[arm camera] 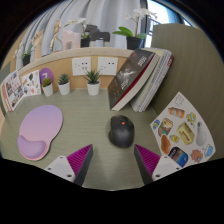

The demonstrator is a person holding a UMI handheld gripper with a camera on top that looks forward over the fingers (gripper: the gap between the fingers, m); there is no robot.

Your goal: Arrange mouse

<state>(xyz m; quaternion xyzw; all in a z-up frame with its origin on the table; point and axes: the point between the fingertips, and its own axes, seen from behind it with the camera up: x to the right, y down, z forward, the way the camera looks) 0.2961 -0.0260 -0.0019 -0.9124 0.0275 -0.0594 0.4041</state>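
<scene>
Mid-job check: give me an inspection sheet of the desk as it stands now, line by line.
Surface: green desk mat.
Job's things: black mouse just ahead of the tongs, off the purple mouse pad to its left.
Clutter: picture card, leaning books, three small potted plants.
Grippers: tongs open, holding nothing.
Cables: nothing seen.
Surroundings: shelf behind with a larger plant.

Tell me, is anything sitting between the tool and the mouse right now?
No, nothing visible is in the way. The mouse lies on bare desk just ahead of the tool, whose fingers are open. The purple mouse pad lies off to one side, and the sheet of food pictures to the other.
</scene>
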